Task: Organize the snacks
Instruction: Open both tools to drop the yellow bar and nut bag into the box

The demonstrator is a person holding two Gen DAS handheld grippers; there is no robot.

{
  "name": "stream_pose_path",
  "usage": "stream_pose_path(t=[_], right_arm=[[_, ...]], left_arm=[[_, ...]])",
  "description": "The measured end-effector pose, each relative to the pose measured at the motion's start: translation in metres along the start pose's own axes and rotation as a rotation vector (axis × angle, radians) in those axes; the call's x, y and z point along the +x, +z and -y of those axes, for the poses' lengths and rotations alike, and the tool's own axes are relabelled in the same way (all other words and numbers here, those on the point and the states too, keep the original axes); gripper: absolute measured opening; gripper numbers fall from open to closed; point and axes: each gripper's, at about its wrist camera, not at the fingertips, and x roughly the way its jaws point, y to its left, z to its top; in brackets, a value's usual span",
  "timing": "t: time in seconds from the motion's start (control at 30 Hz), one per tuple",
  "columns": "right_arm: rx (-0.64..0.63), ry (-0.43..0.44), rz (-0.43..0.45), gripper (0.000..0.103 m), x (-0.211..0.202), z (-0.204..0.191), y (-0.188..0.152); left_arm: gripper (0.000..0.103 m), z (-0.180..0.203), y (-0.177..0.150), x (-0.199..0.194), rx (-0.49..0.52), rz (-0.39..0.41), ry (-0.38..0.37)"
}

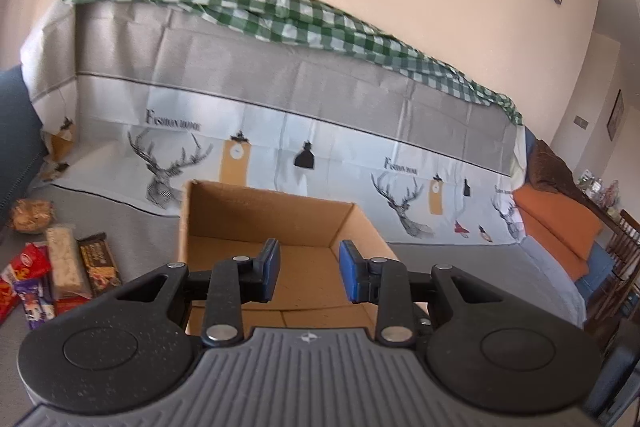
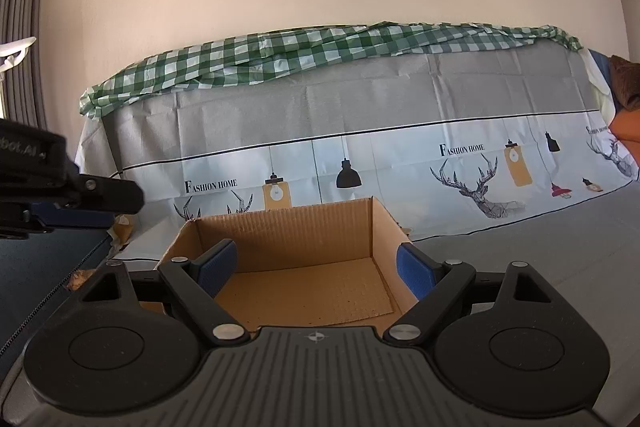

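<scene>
An open, empty cardboard box [image 1: 280, 219] stands on the grey covered seat, and it also shows in the right wrist view [image 2: 304, 255]. My left gripper [image 1: 309, 273] is open and empty, hovering just in front of the box. My right gripper [image 2: 316, 267] is open wide and empty, over the box's near edge. Several wrapped snacks lie left of the box: a pale bar [image 1: 66, 261], a brown chocolate bar [image 1: 99, 263], a red packet [image 1: 28, 267], a purple packet [image 1: 36, 301] and a round bun [image 1: 31, 214]. The left gripper [image 2: 72, 203] shows at the left of the right wrist view.
The sofa backrest [image 1: 280, 99] carries a grey deer-print cover and a green checked cloth [image 1: 240, 3]. Orange cushions [image 1: 556, 227] lie at the far right. A dark blue armrest [image 2: 36, 267] sits at the left. Wooden chairs [image 1: 620, 267] stand beyond the sofa.
</scene>
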Motion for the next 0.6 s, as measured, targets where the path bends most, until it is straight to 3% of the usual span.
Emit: stream_pose_path(t=[0.17,0.33,0.5,0.6], right_arm=[[-0.01,-0.013,-0.006,0.088,0.001,-0.003,0.0],[-0.029,-0.022,-0.023,0.088,0.003,-0.007,0.0],[-0.04,-0.027,-0.036,0.088,0.004,-0.01,0.0],[-0.055,-0.045,-0.031,0.087,0.001,-0.013,0.001]], left_arm=[[0.036,-0.019,-0.008,-0.015,0.002,0.056,0.036],[0.036,-0.054,-0.017,-0.03,-0.008,0.062,0.052],[0.035,-0.109,-0.034,-0.039,-0.039,0.005,0.063],[0.034,-0.138,-0.041,-0.042,0.027,-0.023,0.084]])
